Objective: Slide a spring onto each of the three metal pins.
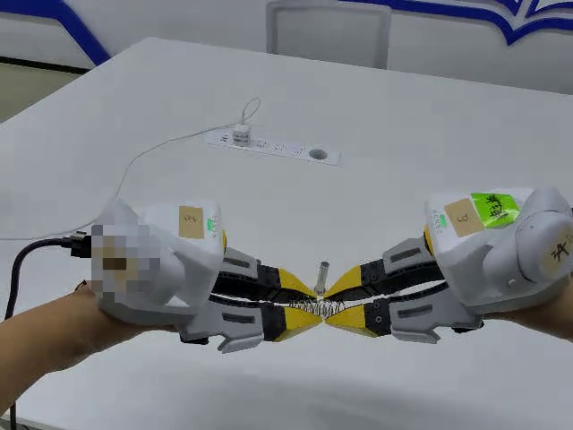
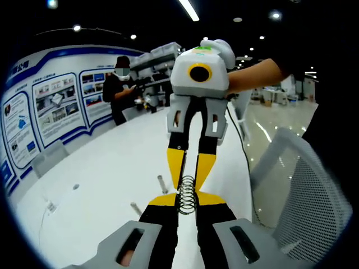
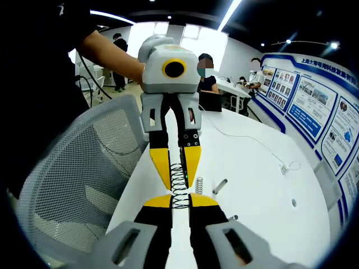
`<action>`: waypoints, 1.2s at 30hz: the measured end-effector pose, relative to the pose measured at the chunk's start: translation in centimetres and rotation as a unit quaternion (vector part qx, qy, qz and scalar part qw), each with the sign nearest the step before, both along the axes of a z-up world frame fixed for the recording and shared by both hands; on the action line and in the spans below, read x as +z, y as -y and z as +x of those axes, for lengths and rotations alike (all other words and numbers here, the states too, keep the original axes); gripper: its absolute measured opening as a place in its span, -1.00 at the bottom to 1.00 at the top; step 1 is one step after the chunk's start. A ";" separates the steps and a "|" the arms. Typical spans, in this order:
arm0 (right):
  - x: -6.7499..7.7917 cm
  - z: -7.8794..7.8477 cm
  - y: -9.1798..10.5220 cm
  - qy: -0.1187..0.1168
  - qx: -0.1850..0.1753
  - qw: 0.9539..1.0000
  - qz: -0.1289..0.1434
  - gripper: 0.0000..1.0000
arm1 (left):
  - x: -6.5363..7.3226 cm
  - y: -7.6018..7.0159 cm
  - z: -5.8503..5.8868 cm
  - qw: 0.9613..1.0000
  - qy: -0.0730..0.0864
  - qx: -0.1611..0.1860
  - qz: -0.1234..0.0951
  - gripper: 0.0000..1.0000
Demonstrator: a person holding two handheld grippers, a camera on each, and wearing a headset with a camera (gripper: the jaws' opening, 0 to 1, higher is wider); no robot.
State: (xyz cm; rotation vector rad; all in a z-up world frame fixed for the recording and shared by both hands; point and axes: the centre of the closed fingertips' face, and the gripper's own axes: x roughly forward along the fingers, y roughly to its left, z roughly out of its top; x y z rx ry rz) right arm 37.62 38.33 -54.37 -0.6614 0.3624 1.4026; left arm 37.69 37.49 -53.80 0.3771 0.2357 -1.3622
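**Q:** Head view, lower centre: what meets there?

**A:** The left gripper [image 1: 315,304] comes in from the left of the frame and the right gripper [image 1: 329,305] from the right. They meet tip to tip above the white surface [image 1: 385,107]. A spring [image 1: 303,309] lies level between the yellow tips.

**Q:** State of the jaws?

**A:** Each pair is closed on one end of the spring. In the left gripper view, that gripper's own jaws pinch the near end at lower centre. The opposite pair, coming down from the top of the frame, grips the far end.

**Q:** Where are the pins?

**A:** In the head view, one metal pin [image 1: 321,276] stands upright on the surface just behind the meeting tips. In the right gripper view, a second spring [image 3: 199,185] shows just right of the held one. A slanted pin [image 3: 220,186] is beside it, and a lower pin [image 3: 233,217] sits toward the lower right.

**Q:** And the background?

**A:** A power strip [image 1: 273,146] lies at upper centre, and its cable [image 1: 161,148] trails left.
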 end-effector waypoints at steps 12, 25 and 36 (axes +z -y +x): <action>0.6 0.0 0.9 -0.036 -0.025 0.998 0.039 -0.76 | 1.3 0.9 -0.3 1.000 -0.002 -0.016 -0.023 -0.80; 1.6 -0.8 0.2 -0.055 -0.002 0.997 0.062 -0.78 | 0.5 0.6 -0.6 0.999 0.016 -0.027 0.004 -0.80; 2.7 -1.2 -0.5 -0.074 0.005 0.993 0.093 -0.78 | 0.3 0.4 -0.6 0.999 0.021 -0.028 0.010 -0.80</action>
